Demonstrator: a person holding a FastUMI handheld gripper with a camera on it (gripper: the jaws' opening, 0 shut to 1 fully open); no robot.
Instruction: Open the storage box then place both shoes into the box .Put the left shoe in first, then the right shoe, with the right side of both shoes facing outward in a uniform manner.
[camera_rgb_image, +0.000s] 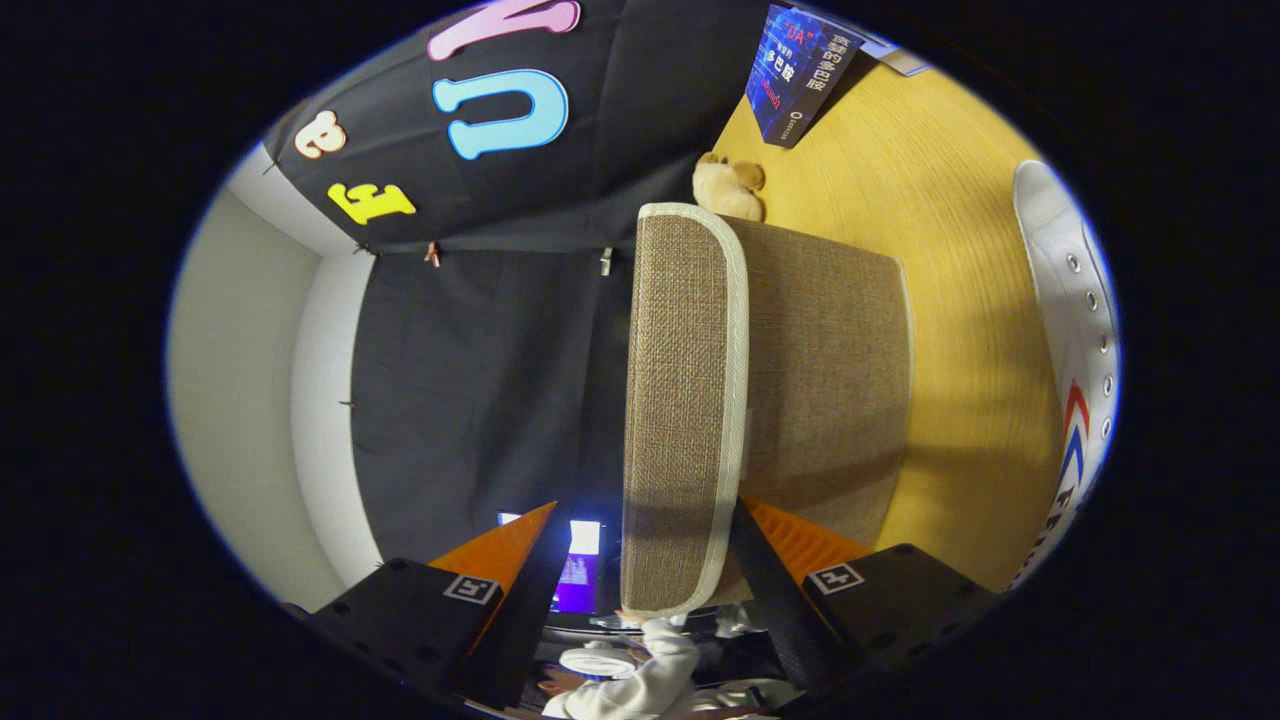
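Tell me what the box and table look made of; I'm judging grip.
The box, its lid between the gripper fingers, looks like coarse woven fabric, matte, with pale cloth edging. The table looks like smooth wood or laminate with a faint grain.

Gripper (650, 560) rolled sideways; fingers spread, woven storage box (830, 390) lid (685, 400) between them, contact with fingers unclear. Lid brown fabric with pale trim, raised off box body. Yellow wooden worktop (960, 250) at 3 o'clock. White sneaker (1075, 330) with red-blue stripes at 3 o'clock beyond box. Plush toy (728, 188) at 12, touching box's far edge. Blue book (800, 70) beyond toy. Person's sleeve (650, 680) at 6.
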